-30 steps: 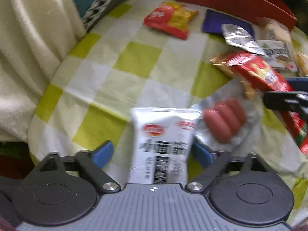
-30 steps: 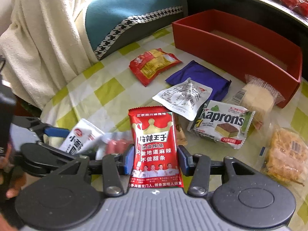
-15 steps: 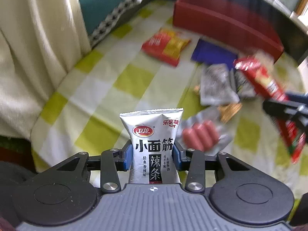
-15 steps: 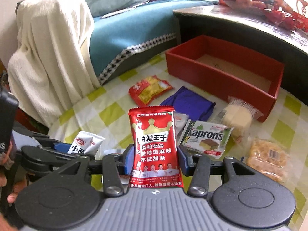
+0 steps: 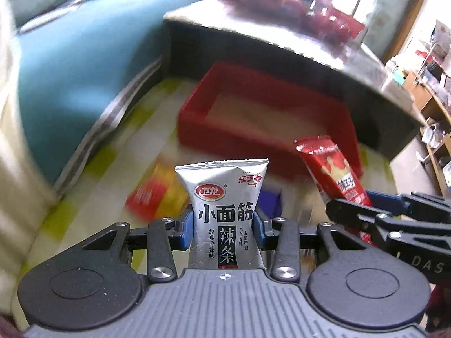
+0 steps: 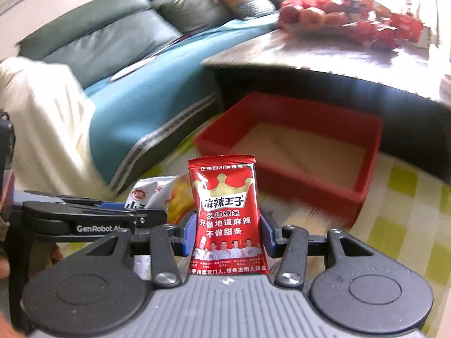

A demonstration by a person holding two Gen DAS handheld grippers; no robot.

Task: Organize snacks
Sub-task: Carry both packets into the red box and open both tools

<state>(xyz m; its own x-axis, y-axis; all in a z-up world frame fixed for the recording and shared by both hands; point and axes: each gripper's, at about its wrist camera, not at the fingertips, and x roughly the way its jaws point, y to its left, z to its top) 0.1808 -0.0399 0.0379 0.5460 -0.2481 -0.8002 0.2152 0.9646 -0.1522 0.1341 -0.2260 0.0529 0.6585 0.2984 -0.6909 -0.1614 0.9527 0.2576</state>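
Note:
My left gripper [image 5: 222, 229] is shut on a silver snack packet [image 5: 222, 197] with black Chinese print and holds it upright above the table. My right gripper [image 6: 227, 232] is shut on a red snack packet [image 6: 227, 211] with a crown picture, also upright. Each gripper shows in the other's view: the right one with the red packet [image 5: 335, 169] at the right, the left one with the silver packet [image 6: 150, 193] at the left. An empty red box [image 5: 267, 118] stands ahead of both; it also shows in the right wrist view [image 6: 298, 152].
A red and yellow snack bag [image 5: 153, 194] and a purple packet [image 5: 270, 200] lie on the yellow-checked tablecloth [image 6: 400, 197] below. A blue sofa [image 5: 70, 64] with a cream blanket [image 6: 42, 129] is at the left. A dark table [image 6: 324, 56] with fruit stands behind the box.
Both grippers have risen and tilted up toward the red box with their packets. The left gripper closed on the silver packet one second ago and lifted it off the table.

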